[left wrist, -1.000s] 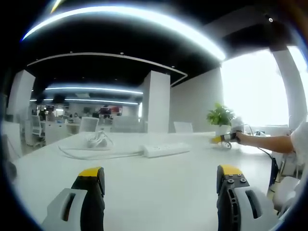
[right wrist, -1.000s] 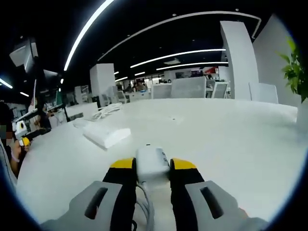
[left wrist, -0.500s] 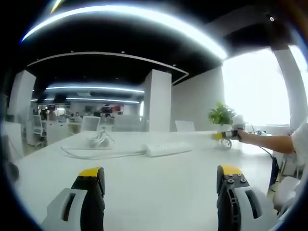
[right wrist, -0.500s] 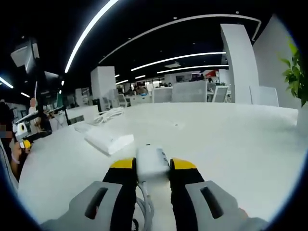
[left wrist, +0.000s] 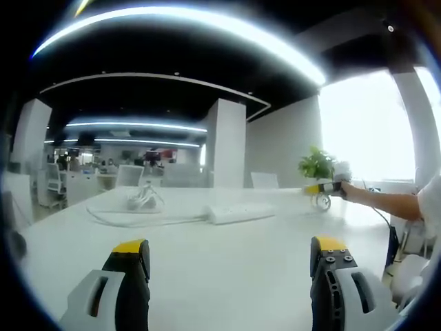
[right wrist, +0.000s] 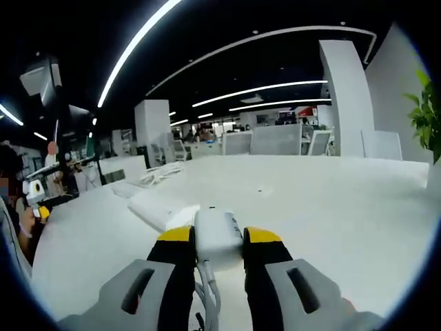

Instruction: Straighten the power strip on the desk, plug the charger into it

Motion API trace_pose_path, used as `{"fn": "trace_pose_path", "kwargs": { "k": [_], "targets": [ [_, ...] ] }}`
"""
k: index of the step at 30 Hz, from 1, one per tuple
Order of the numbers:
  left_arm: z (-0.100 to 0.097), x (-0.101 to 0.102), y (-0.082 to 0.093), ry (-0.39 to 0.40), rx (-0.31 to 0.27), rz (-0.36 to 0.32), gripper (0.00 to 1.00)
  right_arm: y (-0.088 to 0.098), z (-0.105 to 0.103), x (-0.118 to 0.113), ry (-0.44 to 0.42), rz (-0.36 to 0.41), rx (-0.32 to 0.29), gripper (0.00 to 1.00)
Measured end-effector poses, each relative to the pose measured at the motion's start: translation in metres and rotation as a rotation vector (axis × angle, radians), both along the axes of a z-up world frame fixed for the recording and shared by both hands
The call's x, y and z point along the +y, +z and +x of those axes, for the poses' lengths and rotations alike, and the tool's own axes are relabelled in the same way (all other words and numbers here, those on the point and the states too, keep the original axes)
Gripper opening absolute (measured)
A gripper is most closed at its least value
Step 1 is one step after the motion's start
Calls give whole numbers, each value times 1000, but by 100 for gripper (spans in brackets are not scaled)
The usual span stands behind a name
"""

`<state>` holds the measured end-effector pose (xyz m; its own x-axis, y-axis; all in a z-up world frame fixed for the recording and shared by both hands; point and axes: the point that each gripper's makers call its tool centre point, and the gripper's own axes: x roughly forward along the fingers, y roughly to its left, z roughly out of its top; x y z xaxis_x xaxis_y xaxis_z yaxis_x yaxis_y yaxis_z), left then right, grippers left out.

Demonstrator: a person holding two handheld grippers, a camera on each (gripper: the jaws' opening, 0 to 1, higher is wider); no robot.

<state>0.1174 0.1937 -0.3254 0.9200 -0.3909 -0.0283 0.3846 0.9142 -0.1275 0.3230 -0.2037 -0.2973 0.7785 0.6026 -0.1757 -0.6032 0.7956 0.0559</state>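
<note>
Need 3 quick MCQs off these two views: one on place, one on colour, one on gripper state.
1. Where does the long white power strip lie?
A. flat on the white desk
B. on a chair
C. between the left jaws

2. What colour are the tips of the right hand-held gripper?
A. red
B. yellow
C. green

3. What state is the left hand-held gripper in?
A. shut on the strip
B. shut on a cable
C. open

Key:
1 A, the left gripper view shows the strip resting on the desk, well ahead of the jaws.
2 B, yellow caps sit either side of the white block charger that this gripper clamps.
3 C, its jaws stand wide apart with bare desk between them.
</note>
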Motion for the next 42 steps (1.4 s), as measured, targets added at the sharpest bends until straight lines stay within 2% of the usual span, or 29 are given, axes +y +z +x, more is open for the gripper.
{"fn": "trace_pose_path", "kwargs": {
  "k": [8, 15, 23, 30, 42],
  "targets": [
    [0, 2, 0, 6, 3, -15, 99, 8, -6, 16, 27, -5, -16, 24],
    [-1, 3, 0, 6, 3, -13, 99, 16, 1, 25, 57, -14, -23, 24],
    [-2, 3, -1, 1, 4, -14, 99, 16, 0, 35, 73, -26, -23, 24],
    [-2, 3, -2, -2, 4, -16, 99, 23, 1, 44, 85, -8, -31, 24],
    [-2, 3, -2, -7, 5, -16, 99, 26, 1, 74, 126, -15, -40, 24]
  ]
}}
